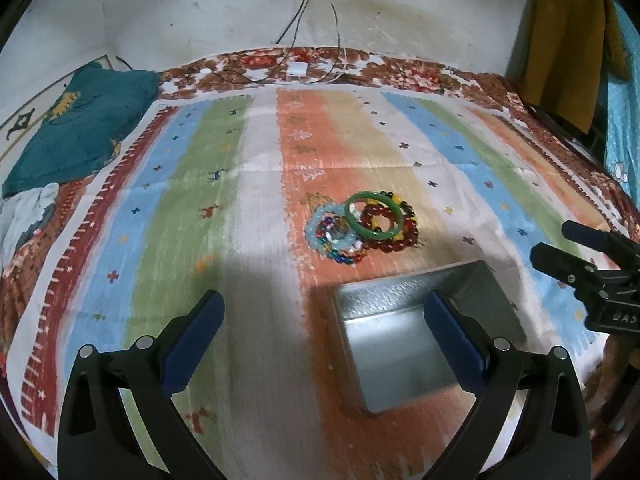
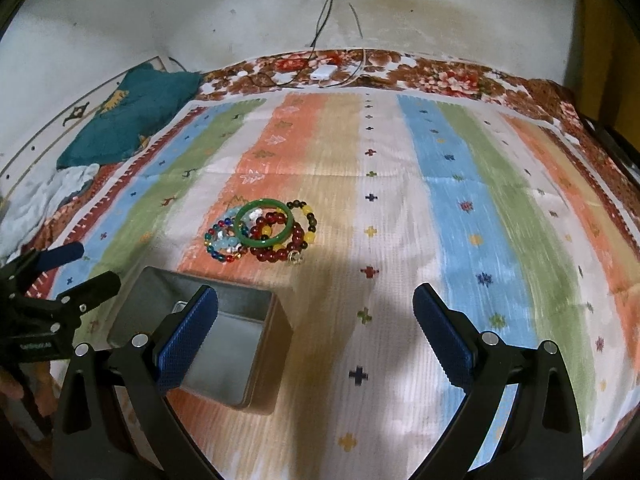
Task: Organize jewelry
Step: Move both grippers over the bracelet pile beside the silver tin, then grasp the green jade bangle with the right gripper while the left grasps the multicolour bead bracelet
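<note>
A pile of bracelets lies on the striped cloth: a green bangle (image 1: 374, 216) (image 2: 264, 228) on top, dark red beads (image 1: 390, 236) (image 2: 280, 250), pale blue beads (image 1: 320, 236) (image 2: 226, 244) and multicoloured beads (image 1: 340, 254) (image 2: 218, 248). An open metal tin (image 1: 404, 344) (image 2: 224, 340) stands nearer than the pile, nothing visible inside. My left gripper (image 1: 324, 312) is open, hovering above the cloth with its right finger over the tin. My right gripper (image 2: 316, 308) is open too, its left finger over the tin. Each gripper shows at the edge of the other's view: left gripper (image 2: 86, 266), right gripper (image 1: 556, 246).
The striped cloth (image 1: 200, 200) (image 2: 460, 220) covers a floral bedspread (image 1: 400, 68). A teal pillow (image 1: 80, 128) (image 2: 132, 116) and crumpled clothes (image 1: 28, 216) lie at the left. A white charger (image 1: 298, 69) with cables sits by the wall. A yellow cloth (image 1: 568, 40) hangs at right.
</note>
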Motion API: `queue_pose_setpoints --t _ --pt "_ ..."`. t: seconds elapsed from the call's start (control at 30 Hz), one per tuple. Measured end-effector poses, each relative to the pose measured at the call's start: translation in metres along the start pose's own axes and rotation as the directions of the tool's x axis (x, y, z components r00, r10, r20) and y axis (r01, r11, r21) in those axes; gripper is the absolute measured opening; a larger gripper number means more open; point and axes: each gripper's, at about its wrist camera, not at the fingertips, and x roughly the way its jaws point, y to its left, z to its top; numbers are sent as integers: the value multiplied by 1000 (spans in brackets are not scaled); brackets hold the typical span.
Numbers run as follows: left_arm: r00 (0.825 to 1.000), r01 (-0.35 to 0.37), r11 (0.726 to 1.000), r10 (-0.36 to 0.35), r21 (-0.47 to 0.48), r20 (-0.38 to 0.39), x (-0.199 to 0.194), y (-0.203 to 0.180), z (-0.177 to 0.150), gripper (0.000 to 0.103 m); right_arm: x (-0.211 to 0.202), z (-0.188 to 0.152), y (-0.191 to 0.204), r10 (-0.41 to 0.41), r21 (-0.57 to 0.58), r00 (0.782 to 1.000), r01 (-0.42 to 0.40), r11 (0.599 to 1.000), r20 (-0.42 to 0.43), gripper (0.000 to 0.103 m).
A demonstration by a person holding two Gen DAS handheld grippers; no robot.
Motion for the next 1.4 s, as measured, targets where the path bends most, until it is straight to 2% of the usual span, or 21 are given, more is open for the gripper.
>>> queue_pose_setpoints --t 0.17,0.37,0.57,1.07,1.3,1.4 --pt "999 -3 1000 2 -27 -35 22 13 13 97 10 13 0 9 -33 1000 -10 999 -12 99" --pt "998 14 998 -18 -55 -68 37 24 21 97 28 27 -4 41 -16 998 -42 999 -42 99" --pt "992 61 991 -73 -120 -104 50 36 27 97 44 36 -3 83 1 993 -83 997 -83 99" --pt "963 142 973 -178 -180 -204 91 47 37 97 80 54 -6 130 51 979 -124 991 -158 99" --pt "944 190 952 -244 -239 -222 109 55 43 86 101 64 -7 154 77 972 -142 987 -180 99" --pt "937 196 947 -257 -254 -235 118 57 44 77 109 67 -8 171 99 966 -154 983 -193 99"
